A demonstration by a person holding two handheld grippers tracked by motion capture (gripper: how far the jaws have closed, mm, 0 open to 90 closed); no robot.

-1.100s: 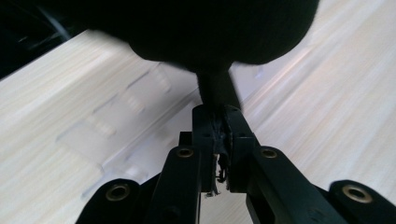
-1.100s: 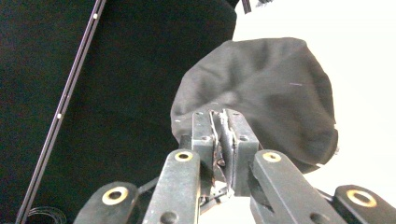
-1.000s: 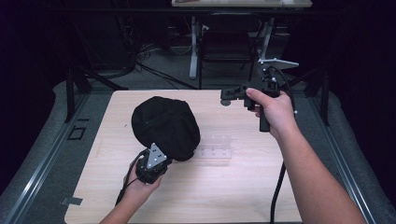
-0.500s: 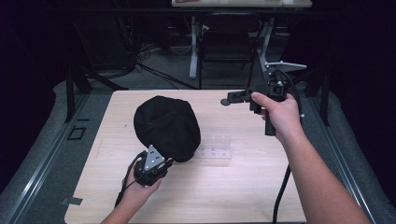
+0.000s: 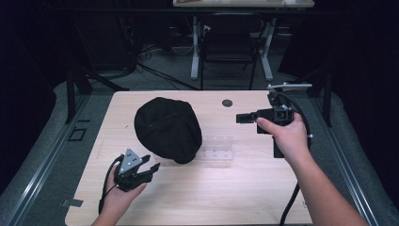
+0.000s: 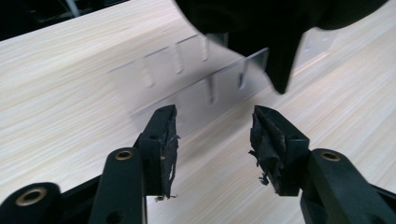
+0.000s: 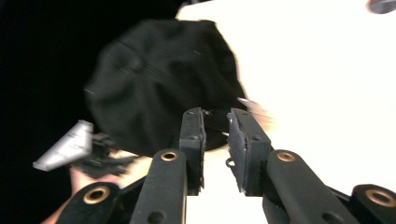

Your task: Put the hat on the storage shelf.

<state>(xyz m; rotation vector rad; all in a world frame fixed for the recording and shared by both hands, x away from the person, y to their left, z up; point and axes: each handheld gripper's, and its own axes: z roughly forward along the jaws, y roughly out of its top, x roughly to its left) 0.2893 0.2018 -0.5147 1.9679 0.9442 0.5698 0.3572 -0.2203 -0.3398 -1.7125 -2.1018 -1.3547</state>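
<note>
**Ana:** Both hands have shifted since the earlier frames: the left claw [image 5: 151, 168] has drawn back toward the near left corner of the bench [image 5: 263, 197], away from the black cap [image 5: 167, 128], and its jaws have just been opening. They stand wide now with nothing between them.

**Ben:** And the right claw [image 5: 239, 117]?

**Ana:** It has come lower near the far right edge, pointing across at the cap. Its jaws have just been opening too, though only to a narrow gap, and they hold nothing.

**Ben:** Where does the cap sit?

**Ana:** On the middle of the bench, a little toward the left edge, crown up. Its near right side overlaps the clear plastic organiser [image 5: 215, 147], which lies flat beside it.

**Ben:** How would it handle?

**Ana:** Probably light and soft. The cloth looks limp, so it should sag and fold once lifted, and a pinch on the crown would likely gather only loose fabric. The stiffer edge, the tip hanging down in the left gripper view [image 6: 281, 65], seems the surer hold. Lifting might drag the organiser, since that looks light and slippery.
</note>
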